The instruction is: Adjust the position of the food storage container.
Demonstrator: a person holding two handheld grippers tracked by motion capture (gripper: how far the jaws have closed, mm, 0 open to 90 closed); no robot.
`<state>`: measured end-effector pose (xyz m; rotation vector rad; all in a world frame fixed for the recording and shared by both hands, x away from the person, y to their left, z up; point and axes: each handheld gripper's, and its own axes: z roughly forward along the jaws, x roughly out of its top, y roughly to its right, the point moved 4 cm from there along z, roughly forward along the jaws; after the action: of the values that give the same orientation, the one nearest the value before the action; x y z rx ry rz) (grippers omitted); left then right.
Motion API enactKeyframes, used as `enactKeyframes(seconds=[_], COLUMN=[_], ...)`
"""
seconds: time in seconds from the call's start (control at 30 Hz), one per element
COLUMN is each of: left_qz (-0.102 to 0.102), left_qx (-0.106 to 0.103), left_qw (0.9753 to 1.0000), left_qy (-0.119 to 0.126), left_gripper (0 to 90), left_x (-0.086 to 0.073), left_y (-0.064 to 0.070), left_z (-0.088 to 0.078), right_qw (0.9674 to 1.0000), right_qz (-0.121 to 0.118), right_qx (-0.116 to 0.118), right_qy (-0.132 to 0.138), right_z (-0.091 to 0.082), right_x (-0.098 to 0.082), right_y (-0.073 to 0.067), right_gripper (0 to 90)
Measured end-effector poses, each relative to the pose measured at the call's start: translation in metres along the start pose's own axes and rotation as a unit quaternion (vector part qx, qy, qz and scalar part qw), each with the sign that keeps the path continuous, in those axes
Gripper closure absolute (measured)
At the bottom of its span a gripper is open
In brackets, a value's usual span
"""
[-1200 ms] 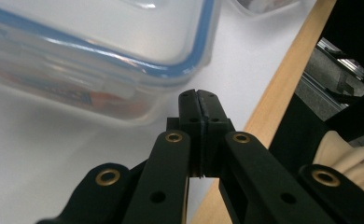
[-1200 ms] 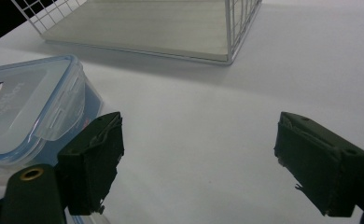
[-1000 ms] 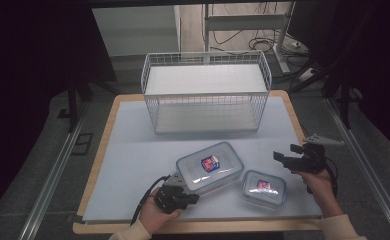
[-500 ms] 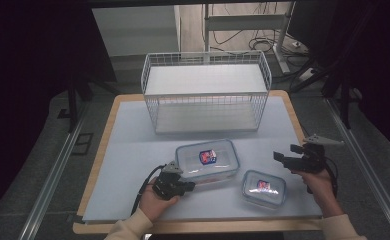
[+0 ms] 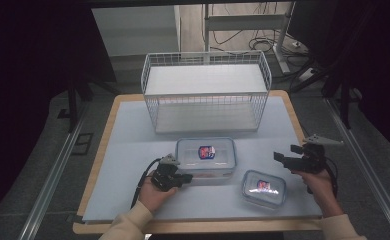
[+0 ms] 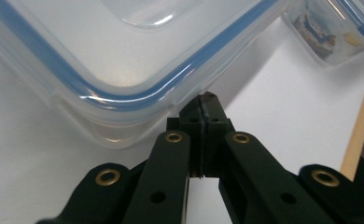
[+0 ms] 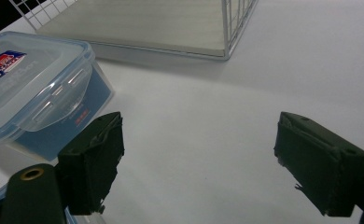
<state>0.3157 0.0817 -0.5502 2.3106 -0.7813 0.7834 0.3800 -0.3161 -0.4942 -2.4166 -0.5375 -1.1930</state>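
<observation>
Left gripper (image 5: 182,177), jaws together, noses the large container (image 5: 206,157); right gripper (image 5: 283,159) hovers, jaws apart.

On your bench (image 5: 133,150), the white wire basket (image 5: 206,92) stands at the far edge. Just before it lies the large clear plastic lidded box (image 5: 205,157); the small clear plastic lidded box (image 5: 264,188) lies nearer you, to its right.
</observation>
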Motion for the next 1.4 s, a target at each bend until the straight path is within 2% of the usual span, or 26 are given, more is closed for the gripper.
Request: enactKeyframes(seconds=[0.43, 0.63, 0.77, 0.8, 0.9, 0.97, 1.03, 1.1, 1.13, 1.2, 1.23, 1.27, 1.3, 1.33, 1.4], left_qz=[-0.012, -0.028, -0.043, -0.047, -0.055, -0.054, -0.045, -0.047, -0.052, -0.06, -0.066, -0.069, -0.073, -0.077, -0.084], left_qx=[0.004, -0.01, -0.006, -0.002, 0.003, -0.003, 0.009, 0.012, 0.014, 0.023, 0.025, 0.026, 0.028, 0.034, 0.036], left_qw=[0.9999, 0.9991, 0.9977, 0.997, 0.9957, 0.9958, 0.9951, 0.9946, 0.9943, 0.9934, 0.9927, 0.9924, 0.9921, 0.9913, 0.9904], left_qy=[0.005, 0.028, 0.052, 0.062, 0.074, 0.074, 0.087, 0.092, 0.092, 0.095, 0.098, 0.098, 0.097, 0.101, 0.104], left_gripper=[90.0, 90.0, 90.0, 89.5, 86.9, 81.9, 76.8, 64.9, 64.9, 48.5, 37.5, 32.8, 32.8, 25.2, 22.2], left_x=[0.001, -0.007, -0.009, -0.008, -0.007, -0.007, -0.008, -0.007, -0.007, -0.005, -0.004, -0.003, -0.003, -0.002, 0.0], left_y=[-0.007, -0.003, -0.007, -0.01, -0.015, -0.016, -0.016, -0.016, -0.017, -0.019, -0.021, -0.022, -0.023, -0.024, -0.025], left_z=[-0.002, -0.024, -0.042, -0.049, -0.058, -0.059, -0.064, -0.066, -0.068, -0.071, -0.072, -0.073, -0.074, -0.076, -0.079], right_qw=[1.0, 1.0, 0.9998, 0.9995, 0.9991, 0.999, 0.9985, 0.9984, 0.9982, 0.998, 0.9976, 0.9976, 0.9976, 0.9972, 0.9968], right_qz=[-0.001, -0.005, -0.008, -0.01, -0.014, -0.011, -0.017, -0.014, -0.013, -0.014, -0.011, -0.009, -0.009, -0.008, -0.01], right_qx=[0.001, 0.008, 0.017, 0.027, 0.037, 0.04, 0.051, 0.054, 0.057, 0.062, 0.068, 0.069, 0.069, 0.074, 0.079], right_qy=[-0.001, 0.002, 0.003, 0.01, 0.016, 0.014, 0.013, 0.011, 0.01, 0.007, 0.004, 0.004, 0.004, 0.003, 0.003], right_z=[0.001, -0.001, -0.001, -0.002, -0.004, -0.005, -0.006, -0.006, -0.006, -0.005, -0.005, -0.005, -0.005, -0.005, -0.006], right_x=[0.0, 0.001, 0.002, 0.003, 0.007, 0.007, 0.009, 0.009, 0.009, 0.009, 0.01, 0.01, 0.01, 0.011, 0.013], right_y=[0.0, -0.003, -0.005, -0.008, -0.013, -0.015, -0.019, -0.021, -0.022, -0.024, -0.027, -0.028, -0.028, -0.032, -0.035], right_gripper=[15.3, 15.2, 14.1, 13.5, 13.4, 13.5, 13.5, 13.5, 13.4, 13.0, 12.9, 12.9, 12.9, 12.6, 12.4])
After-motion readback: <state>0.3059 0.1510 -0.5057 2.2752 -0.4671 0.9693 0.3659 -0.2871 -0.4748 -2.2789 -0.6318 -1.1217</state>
